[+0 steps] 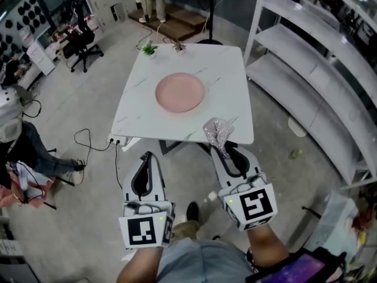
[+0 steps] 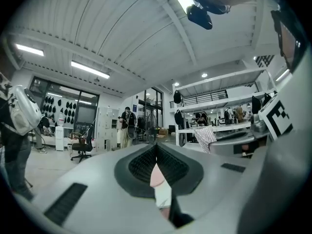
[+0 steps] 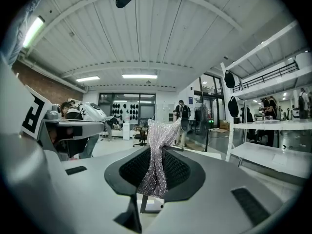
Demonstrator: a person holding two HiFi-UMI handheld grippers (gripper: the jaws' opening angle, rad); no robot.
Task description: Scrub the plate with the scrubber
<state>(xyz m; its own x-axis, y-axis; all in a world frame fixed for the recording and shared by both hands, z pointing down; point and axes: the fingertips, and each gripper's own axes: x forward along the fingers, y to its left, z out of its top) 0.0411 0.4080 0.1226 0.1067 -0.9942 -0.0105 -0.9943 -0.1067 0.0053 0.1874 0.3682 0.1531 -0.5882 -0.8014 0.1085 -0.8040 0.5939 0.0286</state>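
A round pink plate (image 1: 179,92) lies in the middle of the white marble table (image 1: 230,75). My right gripper (image 1: 222,148) is shut on a silvery mesh scrubber (image 1: 217,132), which sticks up out of the jaws at the table's near edge, short of the plate. In the right gripper view the scrubber (image 3: 157,155) is pinched between the black pads of that gripper (image 3: 155,172). My left gripper (image 1: 146,161) hangs below the table's near-left corner, over the floor, its jaws closed on nothing. The left gripper view shows that gripper (image 2: 157,152) with its pads together and a sliver of the pink plate (image 2: 157,176) behind them.
A small green plant (image 1: 149,49) and another small object (image 1: 179,47) stand at the table's far edge. White shelving (image 1: 318,69) runs along the right. A cable and power strip (image 1: 115,140) lie on the floor at the left. An office chair (image 1: 81,45) stands far left.
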